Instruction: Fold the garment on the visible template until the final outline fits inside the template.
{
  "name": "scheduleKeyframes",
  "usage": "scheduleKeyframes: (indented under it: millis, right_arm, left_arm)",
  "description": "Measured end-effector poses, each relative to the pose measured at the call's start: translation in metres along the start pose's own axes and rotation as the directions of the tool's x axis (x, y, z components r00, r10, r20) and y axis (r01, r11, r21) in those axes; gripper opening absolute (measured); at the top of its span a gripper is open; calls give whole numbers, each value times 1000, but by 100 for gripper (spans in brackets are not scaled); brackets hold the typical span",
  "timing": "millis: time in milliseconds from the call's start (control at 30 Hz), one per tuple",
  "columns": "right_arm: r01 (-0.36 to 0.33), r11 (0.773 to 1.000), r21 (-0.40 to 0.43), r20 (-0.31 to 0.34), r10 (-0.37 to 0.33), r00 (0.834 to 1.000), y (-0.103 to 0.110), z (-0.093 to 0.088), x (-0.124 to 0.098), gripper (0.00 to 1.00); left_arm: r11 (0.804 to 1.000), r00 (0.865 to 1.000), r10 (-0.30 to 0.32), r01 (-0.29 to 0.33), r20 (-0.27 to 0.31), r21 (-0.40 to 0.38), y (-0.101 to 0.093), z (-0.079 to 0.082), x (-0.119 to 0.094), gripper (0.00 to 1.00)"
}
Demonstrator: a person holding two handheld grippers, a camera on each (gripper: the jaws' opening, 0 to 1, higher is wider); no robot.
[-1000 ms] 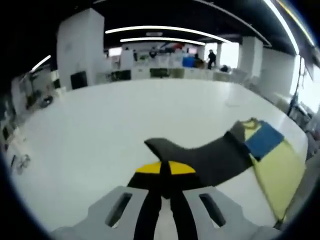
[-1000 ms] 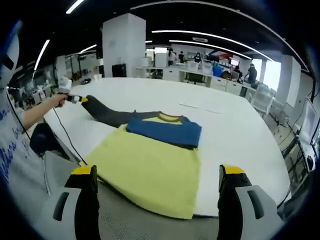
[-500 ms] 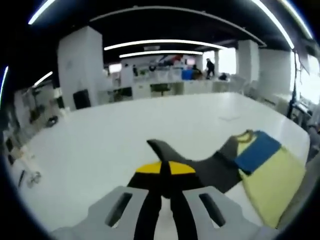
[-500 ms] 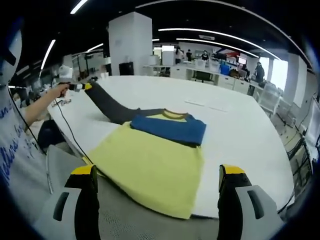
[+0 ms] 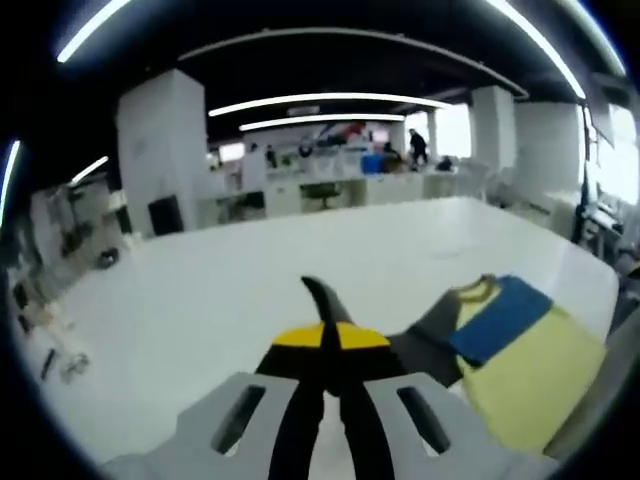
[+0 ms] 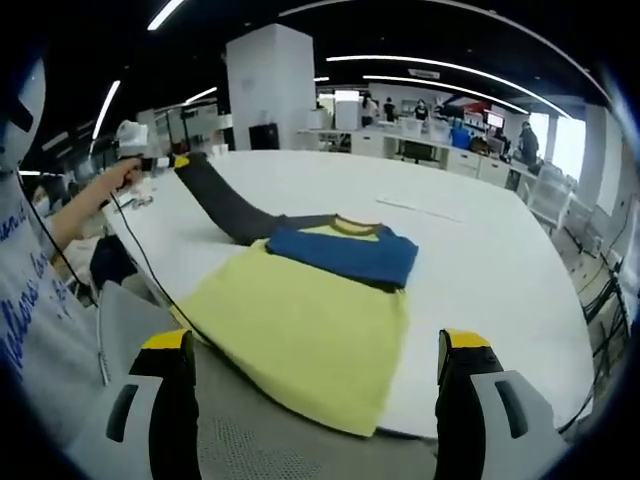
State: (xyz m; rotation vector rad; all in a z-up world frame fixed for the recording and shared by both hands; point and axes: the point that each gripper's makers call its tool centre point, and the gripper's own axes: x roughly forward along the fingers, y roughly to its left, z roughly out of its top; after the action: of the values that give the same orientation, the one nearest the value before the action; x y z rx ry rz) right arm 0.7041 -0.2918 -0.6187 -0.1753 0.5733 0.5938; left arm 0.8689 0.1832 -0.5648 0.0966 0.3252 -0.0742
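Note:
A yellow garment point(image 6: 300, 330) lies on the white table point(image 6: 480, 260), with a blue sleeve point(image 6: 345, 255) folded across its upper part. Its dark grey sleeve point(image 6: 225, 205) stretches up and to the left, lifted off the table. In the right gripper view, the left gripper point(image 6: 172, 162) holds that sleeve's end in a person's hand point(image 6: 120, 175). In the left gripper view, the left gripper point(image 5: 325, 345) is shut on the grey sleeve point(image 5: 420, 335), whose tip sticks up past the yellow jaw tips. The right gripper point(image 6: 312, 375) hangs open above the garment's near hem.
A grey mat point(image 6: 150, 340) lies under the garment at the table's near edge. A cable point(image 6: 150, 275) runs from the left gripper down across the table. Desks, chairs and people stand far behind. The person's sleeve point(image 6: 20, 300) fills the left side.
The left gripper has raised the grey sleeve higher off the table, so it now slopes more steeply. The right gripper stays open in about the same place.

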Motion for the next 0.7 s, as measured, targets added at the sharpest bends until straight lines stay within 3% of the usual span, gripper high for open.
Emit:
scheduleKeyframes:
  millis: [400,700]
  right_arm:
    - [-19,1000,10,4,19,1000,-11,-11,-10,100]
    - [-43,999,14,17,43,999,-16,-16,-14,100]
  left_arm:
    - [998,996,-60,59,71,17,-48,42,-1,0]
    - [992,980,-125,119,154,49,-95,83,-5,0]
